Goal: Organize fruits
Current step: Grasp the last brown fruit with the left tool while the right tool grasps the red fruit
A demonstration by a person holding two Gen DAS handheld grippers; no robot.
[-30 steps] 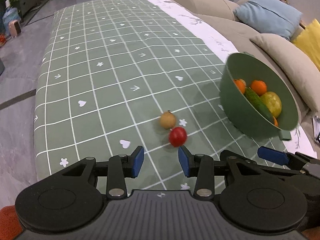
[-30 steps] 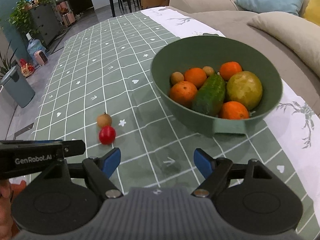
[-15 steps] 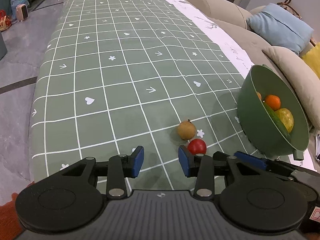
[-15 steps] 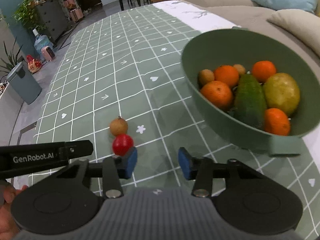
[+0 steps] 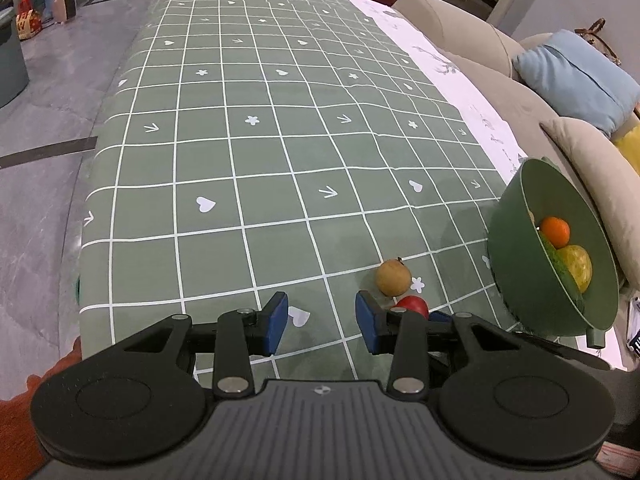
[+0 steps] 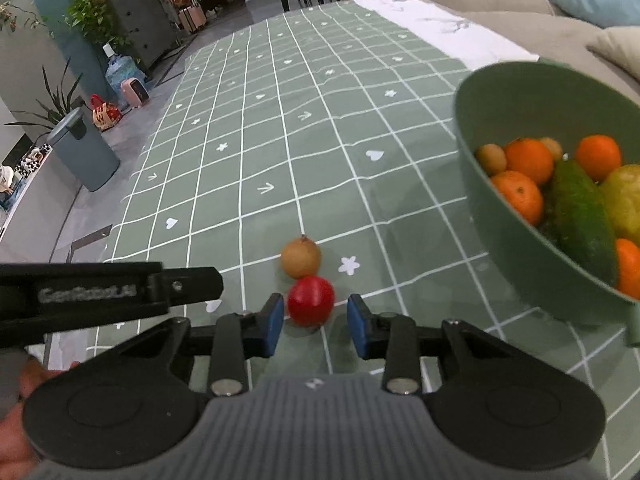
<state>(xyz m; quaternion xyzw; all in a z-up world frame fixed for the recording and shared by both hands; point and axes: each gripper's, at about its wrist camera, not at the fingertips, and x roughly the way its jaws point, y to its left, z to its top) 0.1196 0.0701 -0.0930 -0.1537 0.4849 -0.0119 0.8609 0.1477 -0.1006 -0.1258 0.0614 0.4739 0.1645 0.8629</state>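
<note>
- the bowl [image 6: 516, 240] is the landmark: green, sitting near the sofa-side edge of the checked green cloth [image 5: 248, 168], a small tab handle on its near rim.
- inside the bowl: several oranges [image 6: 528, 160], a dark green cucumber [image 6: 580, 216], a yellow-green fruit [image 6: 624, 196] and two small brown fruits at the back.
- left of the bowl, well apart from it on the cloth, lies a red tomato [image 6: 311, 300].
- touching the tomato on its far side is a brown round fruit [image 6: 301, 257] with a tiny stem; a white flower print lies between this pair and the bowl.
- the right gripper [image 6: 315, 322] is angled down to the left of the bowl, its blue pads [image 6: 274, 320] on either side of the tomato's near half.
- its jaws have just been closing in; the tomato is between them, the left pad about at its skin, the right pad a gap away, so nothing is clamped.
- the left gripper [image 5: 322, 324] hovers further left of the bowl, pads apart over bare cloth and a white heart print, holding nothing.
- from the left wrist the tomato [image 5: 412, 307] peeks out just behind its right finger, the brown fruit [image 5: 393, 278] beyond.
- behind the bowl runs a beige sofa [image 5: 472, 40] with a blue cushion [image 5: 576, 80].
</note>
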